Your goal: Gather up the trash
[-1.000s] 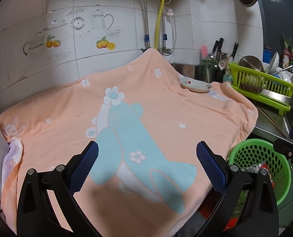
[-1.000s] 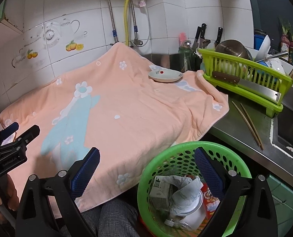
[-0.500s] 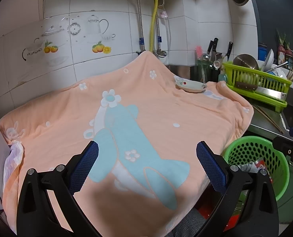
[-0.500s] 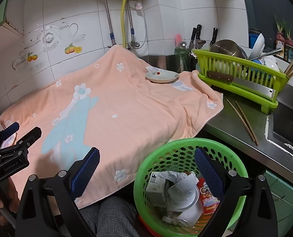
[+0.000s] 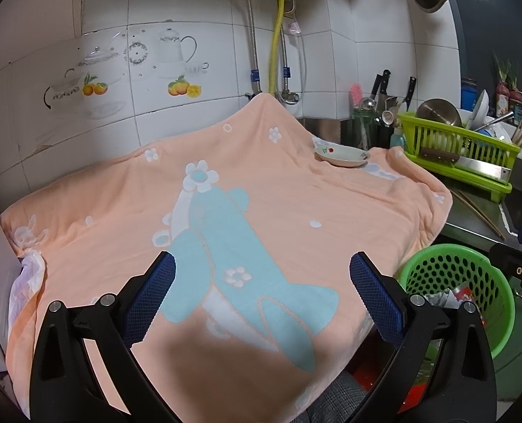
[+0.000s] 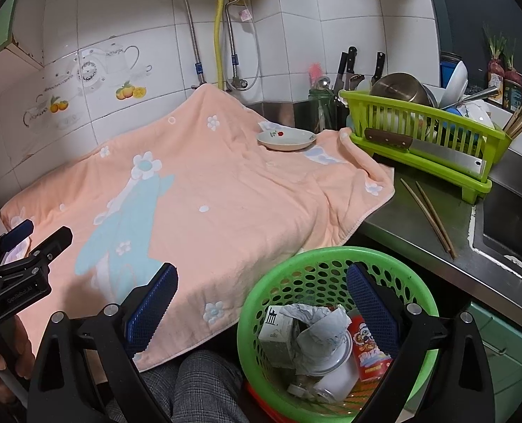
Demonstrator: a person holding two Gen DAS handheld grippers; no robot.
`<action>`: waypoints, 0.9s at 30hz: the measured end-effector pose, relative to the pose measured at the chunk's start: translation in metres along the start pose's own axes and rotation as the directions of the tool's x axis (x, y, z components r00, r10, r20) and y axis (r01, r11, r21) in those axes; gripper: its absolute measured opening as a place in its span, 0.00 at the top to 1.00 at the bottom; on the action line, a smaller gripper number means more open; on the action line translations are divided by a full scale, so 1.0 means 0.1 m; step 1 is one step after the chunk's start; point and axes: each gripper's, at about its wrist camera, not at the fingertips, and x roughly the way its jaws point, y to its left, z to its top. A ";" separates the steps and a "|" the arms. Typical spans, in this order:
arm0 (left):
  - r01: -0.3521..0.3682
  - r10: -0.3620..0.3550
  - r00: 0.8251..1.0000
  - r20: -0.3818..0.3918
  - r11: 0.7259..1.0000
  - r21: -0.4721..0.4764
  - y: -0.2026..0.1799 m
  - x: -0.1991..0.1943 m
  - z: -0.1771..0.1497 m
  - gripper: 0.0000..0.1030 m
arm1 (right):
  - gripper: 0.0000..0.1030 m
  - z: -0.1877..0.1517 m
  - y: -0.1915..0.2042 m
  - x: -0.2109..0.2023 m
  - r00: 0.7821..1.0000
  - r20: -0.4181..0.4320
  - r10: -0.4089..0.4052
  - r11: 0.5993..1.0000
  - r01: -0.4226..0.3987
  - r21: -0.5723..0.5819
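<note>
- Both claws are spread wide and carry nothing: the left claw [image 5: 262,283] hangs over the peach towel [image 5: 254,211] that covers the worktop, and the right claw [image 6: 261,294] hangs at the worktop's front edge, half over the green basket [image 6: 292,264].
- The trash [image 6: 317,335] is already in the basket: a small carton, crumpled paper, a red snack packet and white cups or lids, piled loosely.
- From the right claw that pile sits at about 5 o'clock, low and near; the right finger overlaps the basket's inner wall in the picture.
- From the left claw the basket [image 5: 458,282] lies at 3 o'clock, off the worktop's edge, with the right claw's body just past it.
- No loose litter shows on the towel. Only a shallow dish [image 6: 285,140] rests at its far corner, at roughly 12 o'clock from the right claw, and it looks like crockery, not waste.
- My reading is that collecting is nearly done, and the step now is a scan for leftovers.
- To do that well, sweep the towel's folds and the bare steel by the chopsticks [image 6: 428,216] before committing either claw.
- If anything turns up, come down on it from above with the claw wide, pinch across its narrow side, and keep the pads off the towel so the cloth is not dragged along.
- Release low inside the basket, since the pile is light and could spill.
</note>
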 end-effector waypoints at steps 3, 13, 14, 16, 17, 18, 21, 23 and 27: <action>-0.002 0.002 1.000 0.005 1.000 0.000 0.01 -0.03 0.01 0.05 | 0.09 0.01 0.01 -0.02 1.000 0.003 -0.001 1.000 0.001 0.001; 0.000 0.000 1.000 0.013 1.000 0.007 0.01 -0.08 0.03 0.05 | 0.09 0.01 0.03 -0.08 1.000 0.011 0.003 1.000 -0.002 -0.002; 0.000 -0.001 1.000 0.013 1.000 0.006 0.01 -0.08 0.03 0.05 | 0.09 0.01 0.03 -0.07 1.000 0.010 0.003 1.000 -0.003 -0.002; 0.000 0.000 1.000 0.015 1.000 0.006 0.00 -0.08 0.03 0.05 | 0.09 0.01 0.03 -0.08 1.000 0.012 0.001 1.000 -0.001 -0.003; 0.001 -0.001 1.000 0.015 1.000 0.007 0.00 -0.08 0.04 0.05 | 0.09 0.01 0.03 -0.08 1.000 0.012 0.001 1.000 -0.001 -0.003; -0.001 0.001 1.000 0.015 1.000 0.007 0.00 -0.08 0.03 0.05 | 0.09 0.02 0.03 -0.08 1.000 0.012 0.003 1.000 -0.003 -0.002; -0.001 0.001 1.000 0.017 1.000 0.009 0.00 -0.09 0.03 0.05 | 0.09 0.01 0.04 -0.08 1.000 0.013 0.003 1.000 -0.003 -0.003; 0.000 0.000 1.000 0.017 1.000 0.008 0.00 -0.09 0.04 0.05 | 0.09 0.01 0.04 -0.09 1.000 0.014 0.004 1.000 -0.004 -0.002; 0.000 0.000 1.000 0.017 1.000 0.008 0.00 -0.09 0.03 0.05 | 0.09 0.01 0.05 -0.09 1.000 0.012 0.004 1.000 -0.004 -0.001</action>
